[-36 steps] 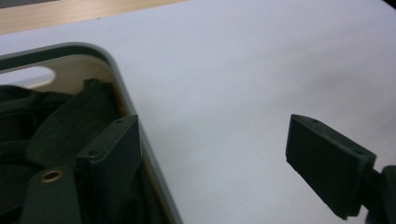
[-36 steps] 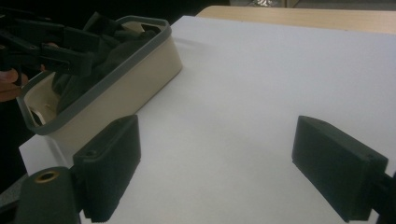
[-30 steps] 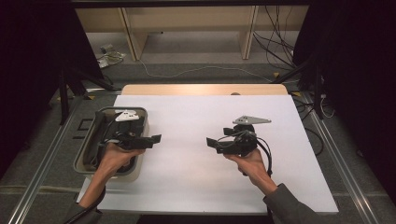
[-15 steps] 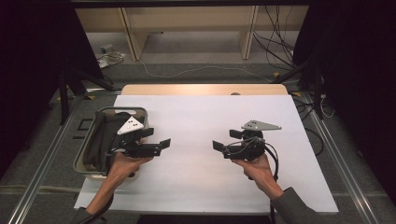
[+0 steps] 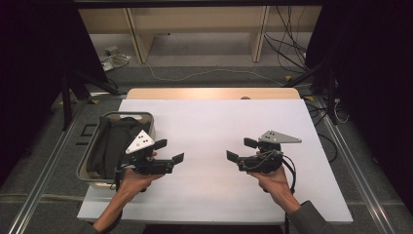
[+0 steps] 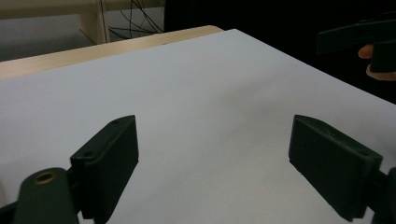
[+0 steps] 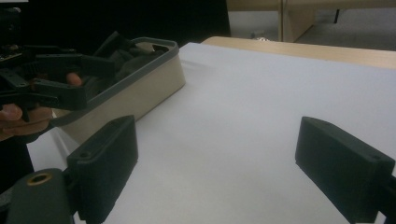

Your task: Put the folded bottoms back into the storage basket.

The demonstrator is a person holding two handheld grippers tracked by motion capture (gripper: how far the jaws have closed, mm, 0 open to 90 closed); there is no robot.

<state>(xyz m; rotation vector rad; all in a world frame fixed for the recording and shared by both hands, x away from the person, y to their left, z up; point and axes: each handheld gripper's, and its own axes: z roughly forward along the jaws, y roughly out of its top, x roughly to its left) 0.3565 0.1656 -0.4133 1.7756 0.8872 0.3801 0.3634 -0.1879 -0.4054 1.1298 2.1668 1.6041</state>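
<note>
My left gripper (image 5: 169, 150) is held level over the white sheet (image 5: 214, 126), just right of the grey bin (image 5: 124, 115). Its jaws stand wide apart with nothing between them, as the left gripper view (image 6: 217, 156) confirms. My right gripper (image 5: 241, 149) faces it from the right, also level and open, with bare sheet between its jaws (image 7: 215, 158). The two grippers point at each other across a gap. The bin holds dark cloth (image 5: 114, 141). In the right gripper view the bin (image 7: 144, 88) and the left gripper (image 7: 60, 77) sit at the left.
The sheet covers a wooden table whose far edge (image 5: 209, 93) shows as a tan strip. Metal rails (image 5: 48, 161) run along both sides on the floor. Cables (image 5: 292, 53) lie behind the table. The right gripper (image 6: 359, 37) shows at the top right of the left gripper view.
The left gripper has moved right, away from the bin and out over the sheet. The right gripper has shifted a little to the right. Both stay open.
</note>
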